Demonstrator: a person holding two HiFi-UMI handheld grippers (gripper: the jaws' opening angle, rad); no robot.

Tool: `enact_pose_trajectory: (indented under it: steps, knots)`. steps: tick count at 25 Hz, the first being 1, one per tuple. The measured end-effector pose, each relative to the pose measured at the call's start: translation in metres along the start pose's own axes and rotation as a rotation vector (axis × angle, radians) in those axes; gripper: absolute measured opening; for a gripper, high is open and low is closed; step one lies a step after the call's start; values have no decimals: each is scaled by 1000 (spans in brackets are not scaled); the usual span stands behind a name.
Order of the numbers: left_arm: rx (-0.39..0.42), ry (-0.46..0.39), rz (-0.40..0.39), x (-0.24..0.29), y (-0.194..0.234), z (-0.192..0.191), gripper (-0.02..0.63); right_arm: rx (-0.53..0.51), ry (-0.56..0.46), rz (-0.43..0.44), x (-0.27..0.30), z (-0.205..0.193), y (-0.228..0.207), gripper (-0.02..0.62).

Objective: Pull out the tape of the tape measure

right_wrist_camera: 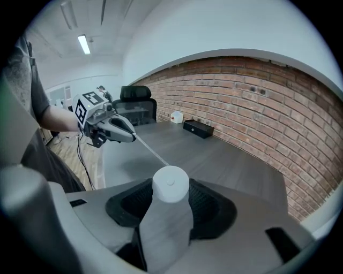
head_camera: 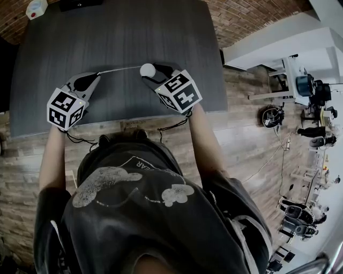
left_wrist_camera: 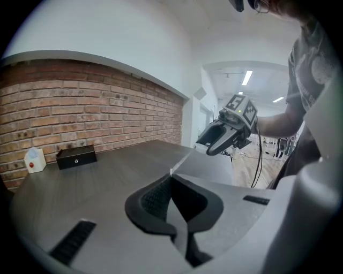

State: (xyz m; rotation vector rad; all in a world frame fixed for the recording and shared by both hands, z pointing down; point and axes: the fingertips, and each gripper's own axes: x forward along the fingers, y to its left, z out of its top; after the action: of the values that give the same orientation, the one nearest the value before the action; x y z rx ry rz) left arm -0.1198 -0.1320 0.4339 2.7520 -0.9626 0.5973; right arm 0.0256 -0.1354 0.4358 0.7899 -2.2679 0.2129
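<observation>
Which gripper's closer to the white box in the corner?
Left. The left gripper is on the same side as the white box; the right gripper is farther across.

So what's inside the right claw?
The right claw grips a white round tape measure between its pads; the tape runs to the left claw, shut on its end. The case's underside is covered by the claw.

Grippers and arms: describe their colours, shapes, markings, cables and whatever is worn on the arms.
The left gripper and right gripper have light grey, tapering shells with black ribbed pads inside the jaws. Each carries a white cube printed with black square markers, and trails a thin black cable. The person wears a dark grey short-sleeved T-shirt with a pale print.
</observation>
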Motion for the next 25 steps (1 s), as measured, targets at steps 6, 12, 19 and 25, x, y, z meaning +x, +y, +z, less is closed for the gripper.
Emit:
enact_pose_trajectory:
  steps: [6, 12, 19, 25]
  knots:
    - [1, -3, -1, 4, -1, 2, 9, 5, 5, -11, 0, -4, -4, 230]
    - [-14, -5, 34, -5, 11, -1, 9, 17, 29, -66, -11, -16, -19, 230]
    - [-13, -22, 46, -10, 20, 5, 9, 94, -11, -96, -27, -20, -37, 230]
    - [-18, -24, 60, -12, 22, 5, 9, 90, -15, -95, -27, -18, -33, 230]
